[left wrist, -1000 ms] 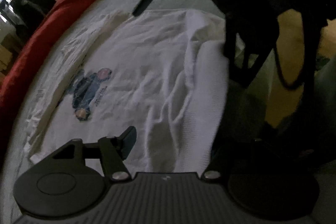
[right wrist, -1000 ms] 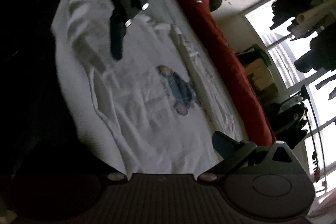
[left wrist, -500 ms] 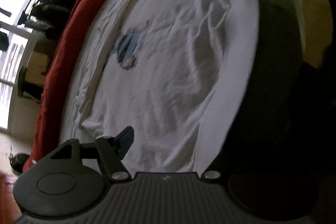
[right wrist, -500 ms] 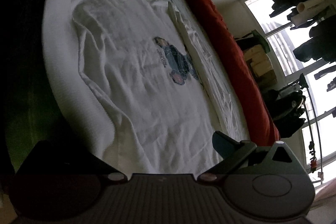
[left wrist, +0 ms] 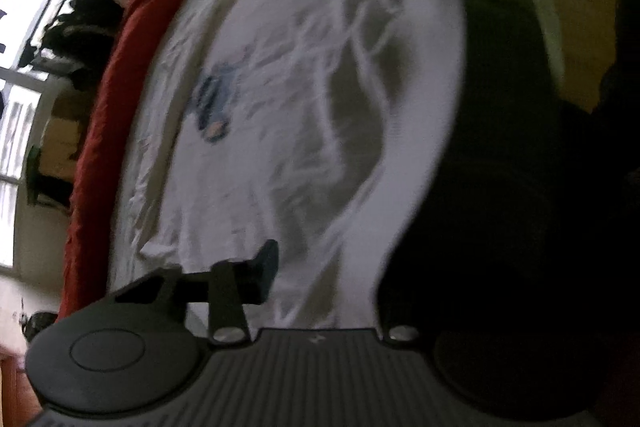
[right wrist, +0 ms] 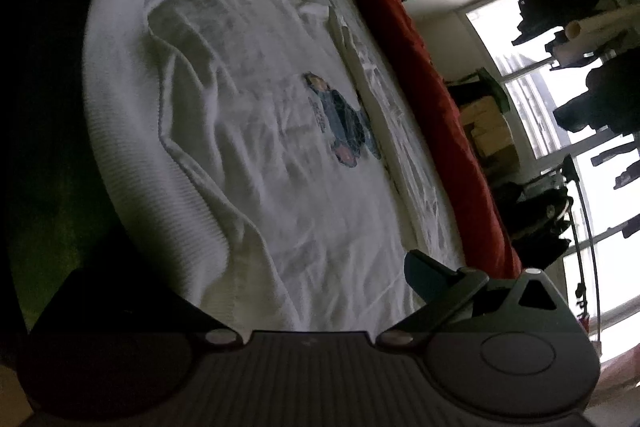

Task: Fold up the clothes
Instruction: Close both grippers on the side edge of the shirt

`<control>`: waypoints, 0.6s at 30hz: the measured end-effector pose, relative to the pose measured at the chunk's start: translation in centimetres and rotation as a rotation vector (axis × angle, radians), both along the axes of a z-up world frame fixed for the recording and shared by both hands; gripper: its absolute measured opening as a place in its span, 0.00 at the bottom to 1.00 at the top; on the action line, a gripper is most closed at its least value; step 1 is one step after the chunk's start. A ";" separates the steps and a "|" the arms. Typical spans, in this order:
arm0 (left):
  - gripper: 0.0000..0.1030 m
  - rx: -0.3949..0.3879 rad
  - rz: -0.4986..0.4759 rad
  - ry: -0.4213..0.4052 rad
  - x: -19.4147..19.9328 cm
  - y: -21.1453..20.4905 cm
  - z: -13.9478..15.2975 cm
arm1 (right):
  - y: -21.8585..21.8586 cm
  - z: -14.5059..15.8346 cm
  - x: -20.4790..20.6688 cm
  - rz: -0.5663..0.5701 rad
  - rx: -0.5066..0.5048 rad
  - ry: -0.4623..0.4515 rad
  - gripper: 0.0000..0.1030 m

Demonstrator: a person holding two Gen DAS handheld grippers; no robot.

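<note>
White cotton fills both views: a T-shirt (right wrist: 256, 131) with a blue printed figure (right wrist: 340, 123) lies spread and creased on a bed (right wrist: 120, 115), its hem toward the lower edge of the right wrist frame. In the left wrist view the shirt (left wrist: 304, 99) is blurred and runs from the bottom centre to the top. The left gripper (left wrist: 320, 267) hangs at the shirt's near edge with its jaws closing; only one finger (left wrist: 266, 263) shows, so whether cloth lies between them I cannot tell. The right gripper (right wrist: 320, 267) has its jaws spread wide over the hem, nothing pinched. A red blanket (right wrist: 420, 75) lines the bed's far side, toward a bright window (right wrist: 560, 131).
</note>
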State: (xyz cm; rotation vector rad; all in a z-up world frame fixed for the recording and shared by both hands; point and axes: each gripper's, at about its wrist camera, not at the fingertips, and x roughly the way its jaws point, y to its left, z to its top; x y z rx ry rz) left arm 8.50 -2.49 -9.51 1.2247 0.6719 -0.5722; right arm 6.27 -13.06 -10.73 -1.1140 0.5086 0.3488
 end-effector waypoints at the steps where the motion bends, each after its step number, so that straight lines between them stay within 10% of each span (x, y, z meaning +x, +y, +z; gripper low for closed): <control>1: 0.21 -0.001 -0.001 0.002 -0.1 0.0 -0.1 | 0.0 0.0 0.0 -0.007 0.003 0.000 1.00; 14: 0.11 -0.029 0.026 0.037 -0.1 -0.2 -0.3 | 0.9 -1.6 -2.6 0.060 -0.067 -0.013 0.64; 18: 0.10 -0.035 0.033 0.041 -0.1 -0.2 -0.4 | 1.4 -2.6 -3.7 0.107 -0.117 0.009 0.27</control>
